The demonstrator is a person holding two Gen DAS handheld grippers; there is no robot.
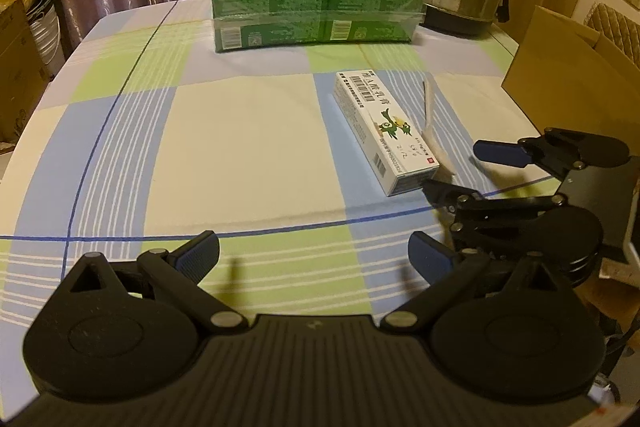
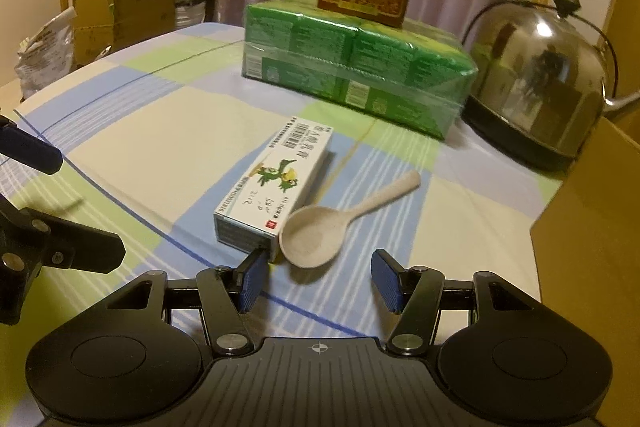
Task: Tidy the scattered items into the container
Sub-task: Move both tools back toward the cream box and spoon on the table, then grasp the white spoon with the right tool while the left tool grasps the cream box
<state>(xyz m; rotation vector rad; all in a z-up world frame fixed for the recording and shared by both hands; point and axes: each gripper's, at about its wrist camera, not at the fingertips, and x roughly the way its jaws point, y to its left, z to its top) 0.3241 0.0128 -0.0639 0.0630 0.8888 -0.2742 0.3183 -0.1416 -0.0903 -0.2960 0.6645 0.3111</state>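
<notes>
While both tongs gape empty, right tongs (image 2: 318, 281) hover just short of spoon (image 2: 320, 231), lying against medicine box (image 2: 276, 187) on checked surface (image 1: 240, 131); left tongs (image 1: 314, 253) idle. Step: approach. Next: close on spoon bowl, carry to cardboard container (image 2: 592, 227).

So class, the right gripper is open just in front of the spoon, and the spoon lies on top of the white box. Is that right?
One detail is wrong. The right gripper is open just short of the spoon, but the spoon lies on the tablecloth beside the white box, not on top of it. The right wrist view shows this.
</notes>
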